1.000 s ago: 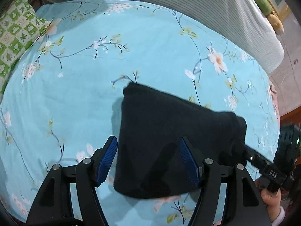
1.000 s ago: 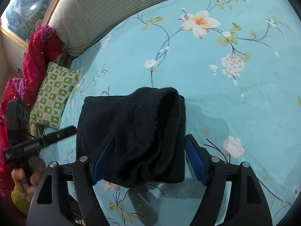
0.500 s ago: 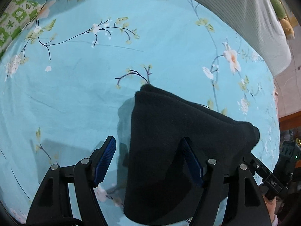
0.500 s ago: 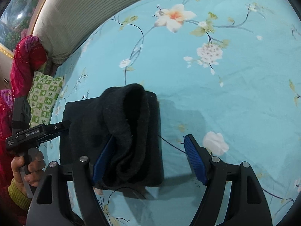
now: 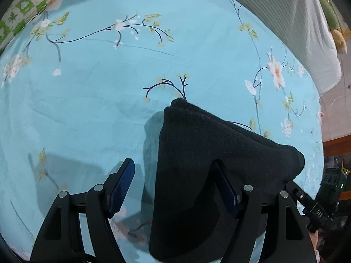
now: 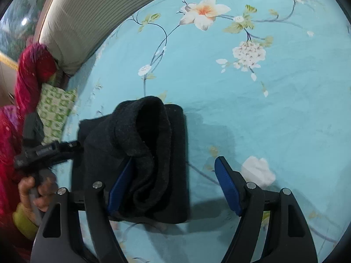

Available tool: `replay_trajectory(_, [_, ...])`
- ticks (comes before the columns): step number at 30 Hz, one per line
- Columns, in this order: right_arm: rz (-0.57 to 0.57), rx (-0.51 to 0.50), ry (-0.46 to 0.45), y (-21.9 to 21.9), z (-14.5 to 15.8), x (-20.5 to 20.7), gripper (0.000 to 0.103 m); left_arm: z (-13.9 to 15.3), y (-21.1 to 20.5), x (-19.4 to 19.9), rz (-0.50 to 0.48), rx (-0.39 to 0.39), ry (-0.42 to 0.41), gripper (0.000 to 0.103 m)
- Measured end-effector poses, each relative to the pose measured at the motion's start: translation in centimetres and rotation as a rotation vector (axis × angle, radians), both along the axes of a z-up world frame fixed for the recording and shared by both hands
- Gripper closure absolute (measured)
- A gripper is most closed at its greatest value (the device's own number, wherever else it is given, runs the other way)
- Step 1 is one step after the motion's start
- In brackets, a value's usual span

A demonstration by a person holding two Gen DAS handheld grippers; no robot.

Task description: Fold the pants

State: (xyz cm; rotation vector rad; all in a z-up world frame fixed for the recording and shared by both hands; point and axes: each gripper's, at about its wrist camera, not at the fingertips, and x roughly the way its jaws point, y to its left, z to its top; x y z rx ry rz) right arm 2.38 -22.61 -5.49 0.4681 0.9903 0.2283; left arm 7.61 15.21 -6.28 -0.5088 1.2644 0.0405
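No writing is legible; both the left gripper (image 5: 175,186) and right gripper (image 6: 173,184) gape wide, gripping nothing, black folded pants (image 6: 153,153) draped over each inner finger.

Both grippers are matte black, the left gripper (image 5: 174,186) and the right gripper (image 6: 173,186) alike. Each carries ribbed blue pads (image 6: 228,188) and silver screws (image 5: 248,188) on its finger links. At nine o'clock in the right view, a bare hand (image 6: 36,189) shows a yellow-green cuff (image 6: 23,222).
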Motion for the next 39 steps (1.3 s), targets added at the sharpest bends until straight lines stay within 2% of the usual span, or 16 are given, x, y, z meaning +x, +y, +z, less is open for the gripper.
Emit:
replay_trajectory(2, [0.002, 0.079, -0.001, -0.1, 0.4, -0.1, 0.027, 0.5, -0.1, -0.7, -0.002, -0.015, -0.005, 0.029])
replay_trajectory(4, [0.020, 0.113, -0.022, 0.1, 0.8, -0.1, 0.027, 0.6, -0.3, -1.3, -0.015, -0.052, -0.006, 0.029])
replay_trajectory(8, [0.055, 0.108, -0.010, 1.2, 0.5, 0.2, 0.027, -0.2, -1.1, -2.1, -0.037, -0.060, 0.019, 0.029])
replay_trajectory(12, [0.054, 0.075, 0.042, 1.5, -0.9, 0.7, 0.027, -0.8, -1.7, -2.5, -0.041, -0.057, 0.020, 0.030])
replay_trajectory(15, [0.060, 0.081, 0.048, 1.6, -1.8, 0.6, 0.031, -1.0, -1.9, -2.4, -0.057, -0.083, 0.013, 0.045])
replay_trajectory(16, [0.066, 0.088, 0.046, 1.7, -1.9, 0.6, 0.038, -1.0, -2.0, -2.4, -0.055, -0.076, 0.008, 0.046])
replay_trajectory(17, [0.070, 0.092, 0.049, 1.8, -1.9, 0.7, 0.040, -1.0, -2.0, -2.4, -0.058, -0.078, 0.002, 0.048])
replay_trajectory(19, [0.080, 0.087, 0.043, 2.0, -1.6, 0.7, 0.046, -0.8, -2.0, -2.6, -0.058, -0.100, -0.016, 0.060])
replay_trajectory(22, [0.091, 0.101, 0.033, 2.2, -0.9, 0.6, 0.054, 0.0, -1.5, -2.8, -0.052, -0.140, -0.051, 0.071])
replay_trajectory(28, [0.121, 0.118, -0.027, 3.2, 1.8, 1.1, 0.059, 2.8, -0.3, -2.8, -0.030, -0.165, -0.128, 0.075])
replay_trajectory(34, [0.173, 0.113, -0.075, 5.0, 4.0, 4.1, 0.059, 5.2, 1.9, -1.7, 0.001, -0.114, -0.197, 0.075])
replay_trajectory(39, [0.224, 0.083, -0.096, 7.3, 4.7, 7.4, 0.059, 5.4, 4.9, -0.6, 0.059, -0.083, -0.202, 0.075])
